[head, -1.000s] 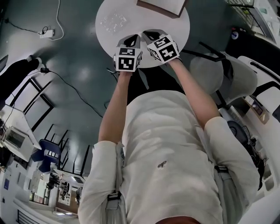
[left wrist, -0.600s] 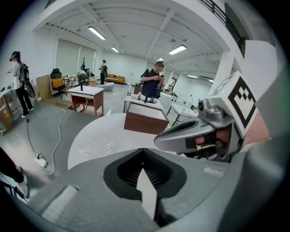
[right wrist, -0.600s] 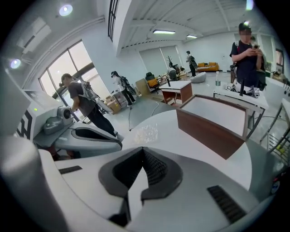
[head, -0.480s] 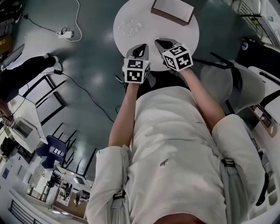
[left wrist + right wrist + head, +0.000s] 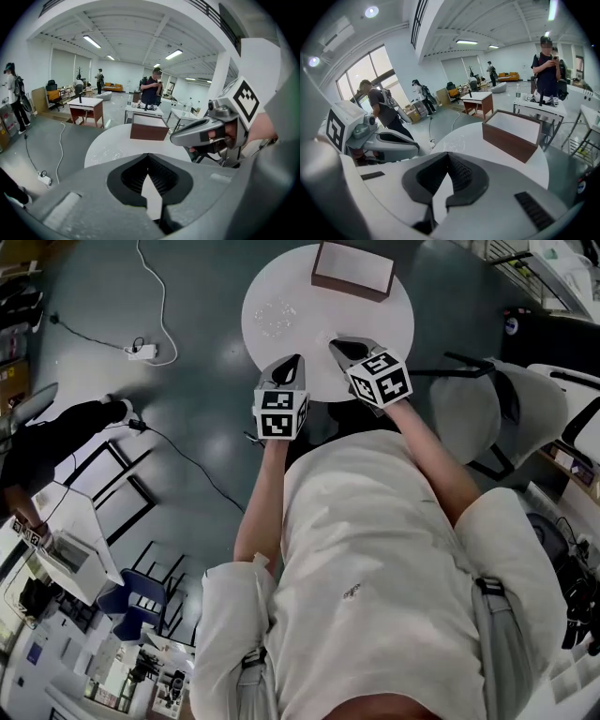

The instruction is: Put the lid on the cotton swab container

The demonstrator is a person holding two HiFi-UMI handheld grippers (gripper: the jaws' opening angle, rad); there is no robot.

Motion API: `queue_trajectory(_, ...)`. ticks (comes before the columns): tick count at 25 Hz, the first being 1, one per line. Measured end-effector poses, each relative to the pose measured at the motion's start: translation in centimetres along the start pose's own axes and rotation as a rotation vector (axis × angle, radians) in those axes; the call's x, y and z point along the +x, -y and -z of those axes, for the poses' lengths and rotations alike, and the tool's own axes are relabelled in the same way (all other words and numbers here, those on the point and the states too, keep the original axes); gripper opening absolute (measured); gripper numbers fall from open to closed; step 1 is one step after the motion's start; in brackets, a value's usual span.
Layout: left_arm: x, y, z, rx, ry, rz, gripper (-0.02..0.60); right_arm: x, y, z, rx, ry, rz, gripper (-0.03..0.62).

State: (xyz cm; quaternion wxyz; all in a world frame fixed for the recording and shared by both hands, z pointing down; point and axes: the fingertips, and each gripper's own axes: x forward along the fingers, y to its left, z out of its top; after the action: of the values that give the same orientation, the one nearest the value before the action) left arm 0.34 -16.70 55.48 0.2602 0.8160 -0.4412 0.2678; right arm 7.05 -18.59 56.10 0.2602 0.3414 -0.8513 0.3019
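A round white table (image 5: 375,324) carries a clear plastic container (image 5: 278,315) on its left part; whether a lid is on it is too small to tell. The same clear container (image 5: 110,152) shows in the left gripper view, and faintly as a clear container (image 5: 457,142) in the right gripper view. My left gripper (image 5: 292,361) and right gripper (image 5: 337,343) hover side by side over the table's near edge, short of the container. Both have their jaws shut with nothing between them. The left gripper view also shows the right gripper (image 5: 174,137).
A brown open box (image 5: 352,270) with a white inside stands at the table's far edge. White chairs (image 5: 487,404) sit to the right of the table. A cable and power strip (image 5: 141,351) lie on the floor to the left. Several people stand among desks farther off.
The head view has shifted, so the table sits a little differently in frame. Both grippers stay shut and side by side at the table's near edge.
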Motion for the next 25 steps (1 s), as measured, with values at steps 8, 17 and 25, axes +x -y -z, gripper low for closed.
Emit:
queue_trajectory(8, -4.9, 1.3, 4.3, 0.065, -0.014, 0.117, 0.008, -3.1, -4.3, 3.4, 0.079, 0.041, 0.129, 0.006)
queue_trajectory(17, -11.9, 2.1, 9.5, 0.148, -0.021, 0.235, 0.008, -5.0, -12.4, 8.8, 0.142, 0.073, 0.224, 0.006)
queue_trajectory(25, -18.0, 2.4, 12.5, 0.168, -0.013, 0.328, 0.008, -8.0, -19.0, 13.0, 0.207, 0.075, 0.302, 0.006)
